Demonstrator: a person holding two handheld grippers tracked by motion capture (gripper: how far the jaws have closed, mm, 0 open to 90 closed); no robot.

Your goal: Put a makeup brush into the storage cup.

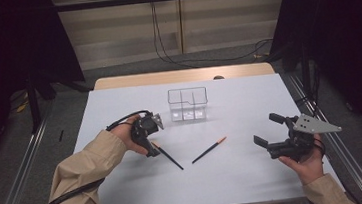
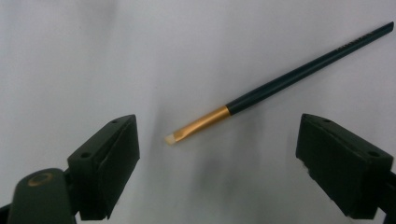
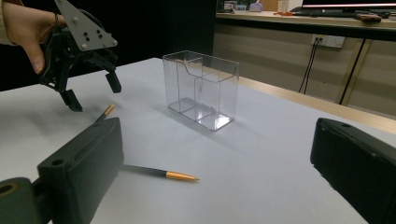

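Note:
Two thin brushes with dark handles and gold ferrules lie on the white table [image 1: 119, 103]. My left gripper [image 1: 152, 146] points down over the gold end of the left brush [image 1: 169, 157]. In the left gripper view that brush [image 2: 299, 74] lies flat between the wide-open jaws of the left gripper [image 2: 219, 123], touching neither. The second brush [image 1: 209, 150] lies mid-table. At the right, my right gripper [image 1: 267, 130] is held open with nothing in it; its own view shows the right gripper [image 3: 219, 125] facing the second brush [image 3: 161, 173] and the left gripper [image 3: 93, 95].
A clear plastic organizer [image 1: 187, 104] with several compartments stands upright behind the brushes, also seen as the organizer [image 3: 201, 88] in the right gripper view. A metal rail [image 1: 332, 132] runs along the table's right edge.

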